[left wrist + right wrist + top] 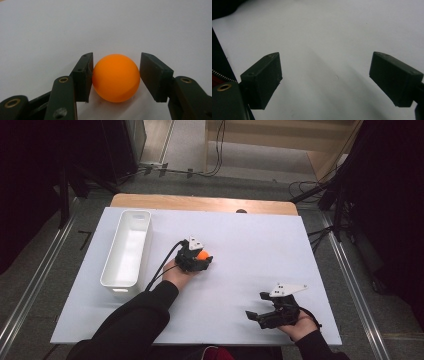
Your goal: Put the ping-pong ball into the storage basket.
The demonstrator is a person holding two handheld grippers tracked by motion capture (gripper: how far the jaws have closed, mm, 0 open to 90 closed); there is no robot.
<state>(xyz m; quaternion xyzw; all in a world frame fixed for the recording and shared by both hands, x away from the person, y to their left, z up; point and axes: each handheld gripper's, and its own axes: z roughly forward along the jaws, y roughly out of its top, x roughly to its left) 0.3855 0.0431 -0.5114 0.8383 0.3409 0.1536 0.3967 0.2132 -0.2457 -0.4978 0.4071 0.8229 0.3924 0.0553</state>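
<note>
Resting on the white table [250,240], the orange ball [115,77] sat between the jaws of the left gripper [115,75], whose pads stood against its two flanks at about mid-height; the left pad [85,75] plainly touched it, while a thin sliver seemed to remain at the right pad, so the hold was judged closed on the ball but perhaps not yet firm. From the high view the same gripper [199,257] lay near the middle of the board with the ball [202,254] showing at its tip, the person's left hand [175,272] behind it. A mid-height grip on a smooth round thing was judged sensible, since pads set higher or lower would squeeze it out. To the left of that gripper, well apart, stood a long white bin [127,247], open-topped and seemingly empty, the likely place for the ball. The right gripper [325,75] had its jaws spread wide with nothing between them and bare table beyond; in the high view it [255,316] sat low near the person's edge, well clear of the ball, apparently parked so as not to obstruct the left one.
</note>
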